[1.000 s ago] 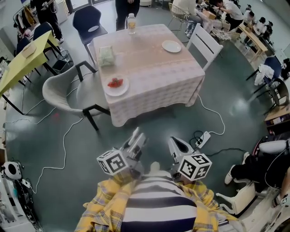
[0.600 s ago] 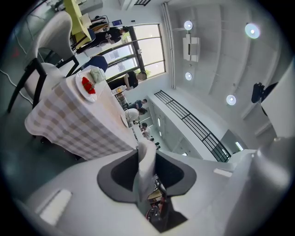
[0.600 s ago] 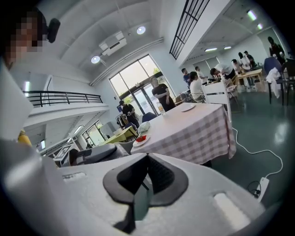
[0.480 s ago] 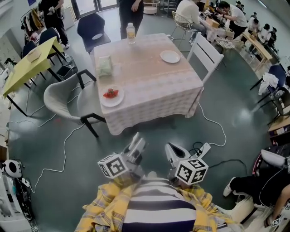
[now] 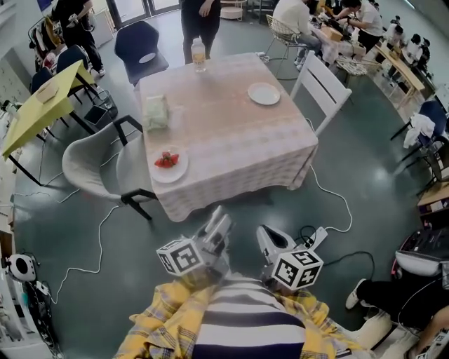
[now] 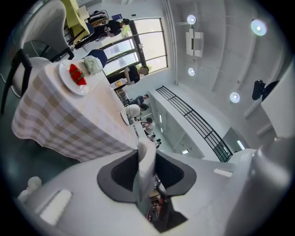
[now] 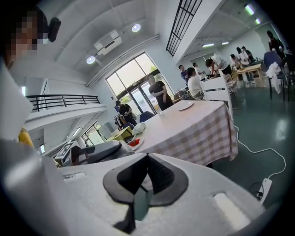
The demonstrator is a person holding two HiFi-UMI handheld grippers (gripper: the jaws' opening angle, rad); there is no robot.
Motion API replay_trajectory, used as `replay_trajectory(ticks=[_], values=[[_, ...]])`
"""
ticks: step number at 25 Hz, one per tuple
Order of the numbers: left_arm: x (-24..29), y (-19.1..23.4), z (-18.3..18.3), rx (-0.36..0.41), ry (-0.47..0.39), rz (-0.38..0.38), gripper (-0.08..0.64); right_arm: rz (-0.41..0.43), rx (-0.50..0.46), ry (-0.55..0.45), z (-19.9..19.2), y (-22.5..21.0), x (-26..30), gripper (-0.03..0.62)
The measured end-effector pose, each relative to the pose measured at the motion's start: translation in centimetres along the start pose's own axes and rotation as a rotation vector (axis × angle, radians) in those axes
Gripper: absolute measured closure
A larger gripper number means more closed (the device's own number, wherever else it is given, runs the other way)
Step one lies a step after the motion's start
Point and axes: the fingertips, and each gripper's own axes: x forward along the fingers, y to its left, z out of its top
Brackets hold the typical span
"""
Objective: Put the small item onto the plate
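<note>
A table under a checked cloth stands ahead of me. Near its front left corner a white plate carries red fruit; it also shows in the left gripper view as the plate. An empty white plate lies at the far right. Both grippers are held low by my chest, short of the table. My left gripper is shut on a thin white small item that stands up between its dark pads. My right gripper has its jaws together with nothing in them.
A clear bottle and a green-white packet are on the table. A grey chair is at its left, a white chair at its right. Cables and a power strip lie on the floor. A person stands behind the table.
In the head view the table has drawn nearer and the plate with fruit sits lower in the picture. Both grippers keep the same pose at my chest.
</note>
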Motion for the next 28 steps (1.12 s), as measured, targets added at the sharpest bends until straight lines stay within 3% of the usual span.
replay_trajectory(ticks=[4,14,28], values=[[2.7,0.6,1.8,0.026,0.038,-0.020,0.463,-0.018,-0.015,0.000,2.1,-1.0,2.6,0.595],[8.2,3.1,7.2,0.003,0.084,-0.065,0.463,-0.069,-0.014,-0.005,7.0,-2.6,9.2,0.595],[16.2,4.3,10.8,0.040,0.181,-0.102,0.463,-0.145,0.025,-0.043,12.3,-7.0,14.3,0.595]])
